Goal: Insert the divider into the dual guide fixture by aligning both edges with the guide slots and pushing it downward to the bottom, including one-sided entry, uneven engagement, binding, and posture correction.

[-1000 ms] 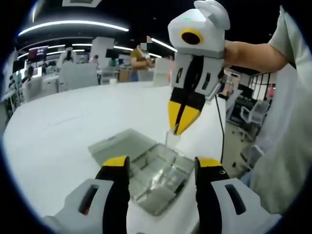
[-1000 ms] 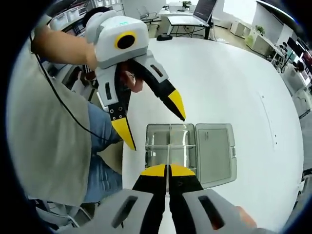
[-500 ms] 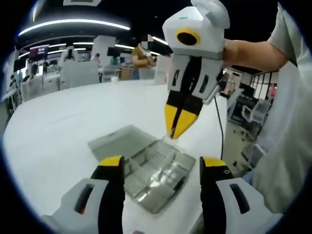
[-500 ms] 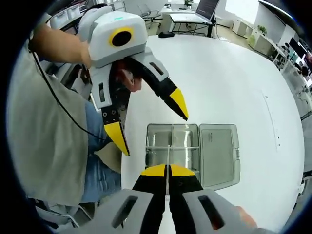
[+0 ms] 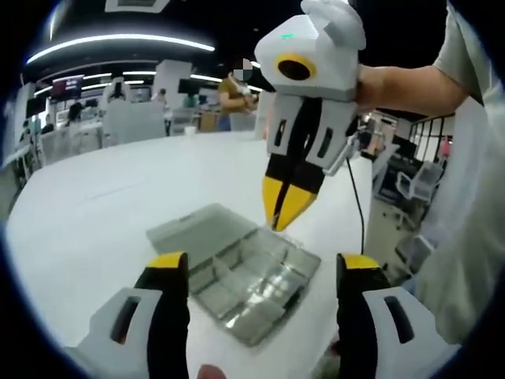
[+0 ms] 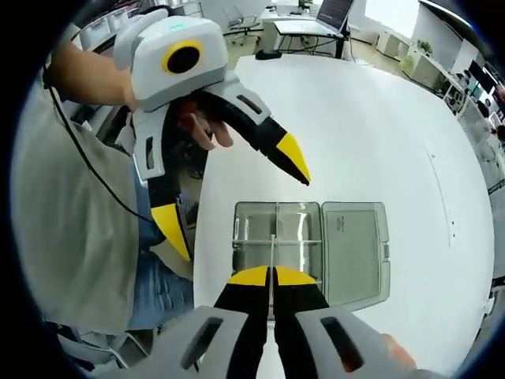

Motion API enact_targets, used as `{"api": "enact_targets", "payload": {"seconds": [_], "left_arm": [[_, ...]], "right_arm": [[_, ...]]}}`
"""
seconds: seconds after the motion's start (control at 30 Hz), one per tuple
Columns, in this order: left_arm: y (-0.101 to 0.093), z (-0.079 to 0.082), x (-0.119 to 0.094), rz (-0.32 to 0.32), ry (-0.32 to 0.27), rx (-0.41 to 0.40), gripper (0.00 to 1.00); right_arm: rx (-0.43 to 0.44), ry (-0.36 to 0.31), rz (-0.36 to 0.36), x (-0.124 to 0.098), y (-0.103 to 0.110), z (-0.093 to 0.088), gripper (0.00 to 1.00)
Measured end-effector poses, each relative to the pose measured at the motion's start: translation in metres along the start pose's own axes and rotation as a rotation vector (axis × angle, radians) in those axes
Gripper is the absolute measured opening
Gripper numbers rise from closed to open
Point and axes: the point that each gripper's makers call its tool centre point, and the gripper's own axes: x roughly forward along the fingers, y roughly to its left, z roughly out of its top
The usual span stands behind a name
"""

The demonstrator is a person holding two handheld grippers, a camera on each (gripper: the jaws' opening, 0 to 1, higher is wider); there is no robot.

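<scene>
Right gripper: yellow-tipped jaws pressed together on the divider, a thin clear sheet seen edge-on, standing upright from between the tips. In the left gripper view the same gripper hangs tip-down over the box, its tips together; the clear sheet is hard to make out there.

Divider: its far edge lies over the middle of the compartment half of the fixture, in line with the box's central partition. How deep it sits in the slots cannot be told.

Dual guide fixture: clear plastic compartment box, opened flat, on the white table near its edge; also in the left gripper view.

Lid: hinged, lying open beside the compartment half.

Left gripper: jaws spread wide, holding nothing, one tip either side of the box in its own view. In the right gripper view it hovers above and beside the box, apart from it.

Person: grey sleeve and jeans at the table edge.
</scene>
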Motion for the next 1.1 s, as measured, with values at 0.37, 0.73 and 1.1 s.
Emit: {"api": "enact_targets", "payload": {"seconds": [0.37,0.73,1.1], "left_arm": [[-0.002,-0.006,0.001,0.005,0.018,0.014,0.86],[-0.004,-0.010,0.004,0.003,0.040,0.015,0.94],[-0.004,-0.013,0.005,-0.001,0.050,0.005,0.95]], "right_arm": [[0.006,0.002,0.007,0.005,-0.001,0.000,0.00],[0.000,0.006,0.012,0.009,-0.003,0.001,0.00],[-0.011,0.000,0.023,0.014,-0.002,0.003,0.00]]}}
